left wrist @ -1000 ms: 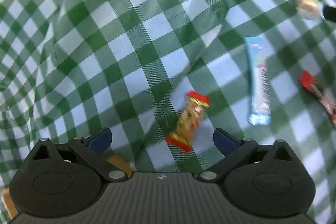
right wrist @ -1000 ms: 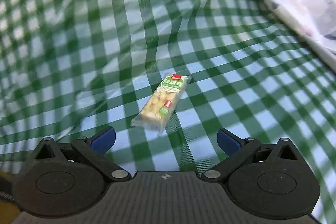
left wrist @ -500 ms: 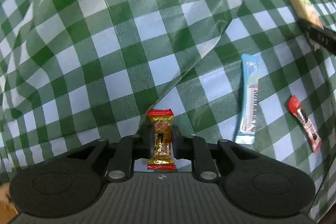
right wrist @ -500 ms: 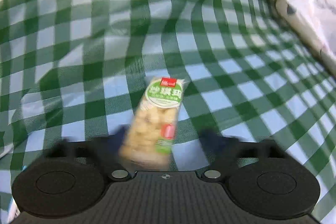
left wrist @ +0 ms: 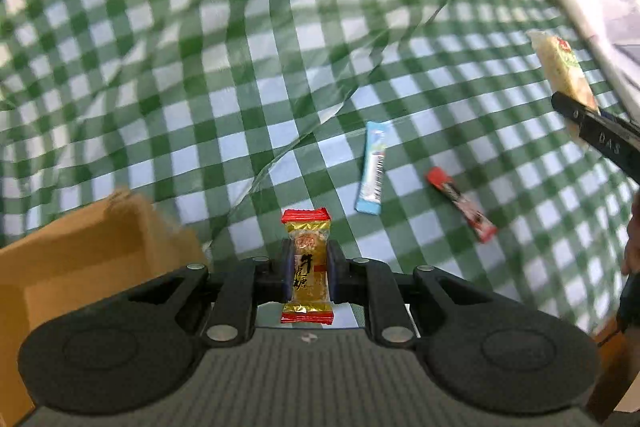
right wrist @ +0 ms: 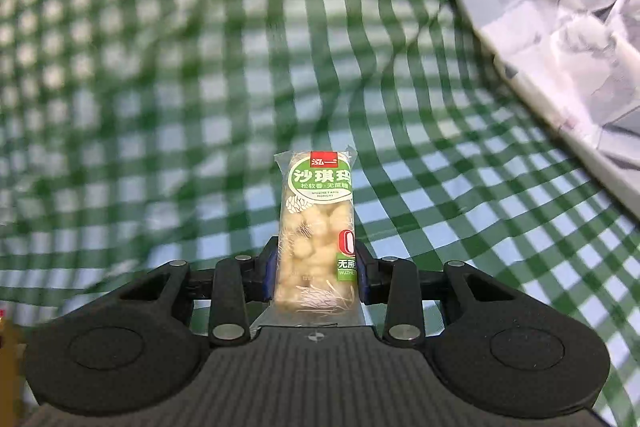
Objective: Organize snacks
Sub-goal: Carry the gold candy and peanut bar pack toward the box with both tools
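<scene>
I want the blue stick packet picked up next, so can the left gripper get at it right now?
Probably not yet. The blue stick packet lies in the open on the checked cloth with nothing over it, but the left gripper is shut on the gold candy, which it would need to drop first.

Left tool (left wrist: 307, 273) – matte black linkage arms, silver pivot screws, blue pads (left wrist: 285, 277), ribbed grey housing – right tool (right wrist: 316, 273) identical.

Four wrapped snacks in all: one gold candy (left wrist: 307, 269) at 6 o'clock, one blue stick pack (left wrist: 373, 167) near centre, one red stick pack (left wrist: 461, 203) at 4 o'clock, one rice-puff bar (right wrist: 318, 233). One cardboard box (left wrist: 86, 259) at 8 o'clock. Two grippers: left gripper (left wrist: 307, 273), right gripper (right wrist: 316, 277).
</scene>
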`<state>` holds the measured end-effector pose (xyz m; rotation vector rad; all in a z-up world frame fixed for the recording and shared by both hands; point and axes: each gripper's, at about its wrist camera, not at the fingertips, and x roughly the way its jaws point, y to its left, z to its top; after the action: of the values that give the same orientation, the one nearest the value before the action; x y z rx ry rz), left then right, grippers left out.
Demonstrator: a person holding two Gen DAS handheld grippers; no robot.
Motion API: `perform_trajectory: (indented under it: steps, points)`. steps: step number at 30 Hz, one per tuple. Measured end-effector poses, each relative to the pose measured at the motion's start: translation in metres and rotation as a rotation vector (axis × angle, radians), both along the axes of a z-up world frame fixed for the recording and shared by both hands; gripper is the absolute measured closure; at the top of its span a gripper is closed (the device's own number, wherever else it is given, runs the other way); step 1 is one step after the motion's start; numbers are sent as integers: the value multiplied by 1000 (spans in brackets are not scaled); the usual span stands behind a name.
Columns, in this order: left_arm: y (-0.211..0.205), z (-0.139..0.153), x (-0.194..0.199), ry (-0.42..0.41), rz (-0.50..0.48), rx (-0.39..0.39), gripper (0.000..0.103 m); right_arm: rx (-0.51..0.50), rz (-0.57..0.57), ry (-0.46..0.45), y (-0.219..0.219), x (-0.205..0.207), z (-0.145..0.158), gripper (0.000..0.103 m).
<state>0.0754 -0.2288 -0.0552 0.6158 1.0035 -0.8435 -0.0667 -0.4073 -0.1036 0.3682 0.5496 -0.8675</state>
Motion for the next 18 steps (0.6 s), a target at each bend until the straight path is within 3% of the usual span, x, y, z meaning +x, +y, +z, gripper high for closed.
perform_trajectory:
  steps: [4,9,18]
  points:
    - [46,32,-38,-21,13,-46,85,-14,30,-64,53,-27,40,65]
    - [115,56,-81,-72,38,-49,85,-8,62,-112,123,-71,74,65]
    - [236,58,-127,-78,129,-9,85,103,226,-88,261,-119,87,65]
